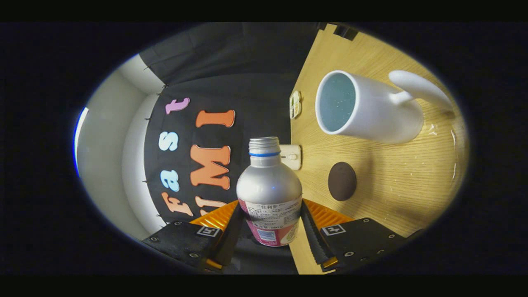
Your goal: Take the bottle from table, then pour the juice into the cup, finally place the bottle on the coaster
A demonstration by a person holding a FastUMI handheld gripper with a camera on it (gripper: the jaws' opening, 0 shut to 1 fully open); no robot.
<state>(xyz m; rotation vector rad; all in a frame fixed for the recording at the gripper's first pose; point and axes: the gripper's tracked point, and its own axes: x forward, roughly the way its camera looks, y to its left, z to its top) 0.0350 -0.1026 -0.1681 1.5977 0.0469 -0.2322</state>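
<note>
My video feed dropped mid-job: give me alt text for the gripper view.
The tongs are shut on a silver bottle, cap off, held tilted relative to the wooden table. Beyond it on the table are a white mug and a dark round coaster, apart.

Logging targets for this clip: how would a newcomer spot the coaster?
Start at the wooden table and the white cup. Between that cup and the silver bottle clamped in the hand-held gripper lies the coaster: a small, flat, dark brown disc, the only round dark thing there.

Black screwed jaws — orange ribbing.
</note>
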